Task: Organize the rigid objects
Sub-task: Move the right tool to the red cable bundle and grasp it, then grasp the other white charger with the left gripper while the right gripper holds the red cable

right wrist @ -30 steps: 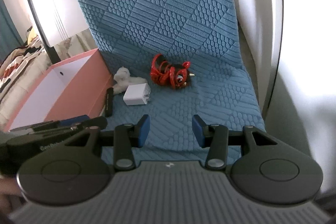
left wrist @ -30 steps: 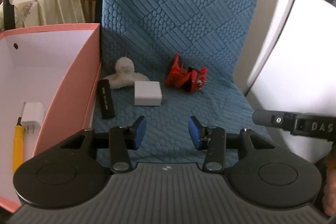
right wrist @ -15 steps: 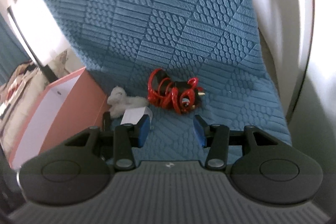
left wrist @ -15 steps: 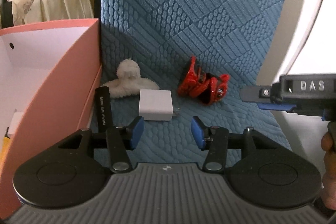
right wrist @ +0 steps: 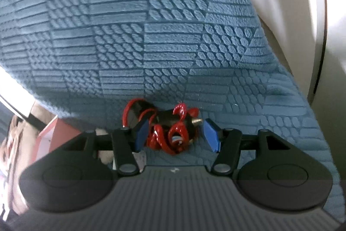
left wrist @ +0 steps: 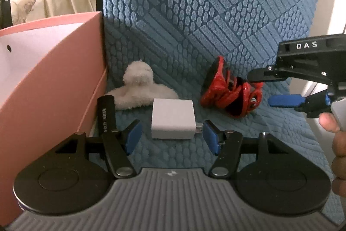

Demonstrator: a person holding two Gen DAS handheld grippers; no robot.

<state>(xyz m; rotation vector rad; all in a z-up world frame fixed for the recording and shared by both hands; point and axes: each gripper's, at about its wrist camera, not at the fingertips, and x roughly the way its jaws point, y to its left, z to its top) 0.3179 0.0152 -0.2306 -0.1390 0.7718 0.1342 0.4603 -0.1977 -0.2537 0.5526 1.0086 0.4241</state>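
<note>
Down on the blue quilted cover (left wrist: 216, 21), the left gripper (left wrist: 170, 136) hangs low with its jaws opening; the white charger block (left wrist: 172, 119) sits in the gap just beyond the blue pads (left wrist: 134, 138), neither pad pressing it. To its left the pink box (left wrist: 54, 83) rises as a wall, its long side hemming that side, and a black cylinder (left wrist: 106, 114) lies along the foot of that wall. A white fluffy clip (left wrist: 140, 88) rests behind the charger, near the box corner. On the right the cover runs out to a pale edge, with free fabric between charger and red-and-black hair clip (left wrist: 233, 93).

From its own camera, the right gripper (right wrist: 176, 135) has its jaws opening too, spread either side of the red-and-black hair clip (right wrist: 170, 125) without clamping it; open cover lies beyond and to the right. In the left view, a fingertip of that gripper (left wrist: 285, 100) sits just beside the clip.

Compared with a second ago, both grippers are lower and nearer their objects, both spread wider, and the right one has come in from the frame edge to the clip.
</note>
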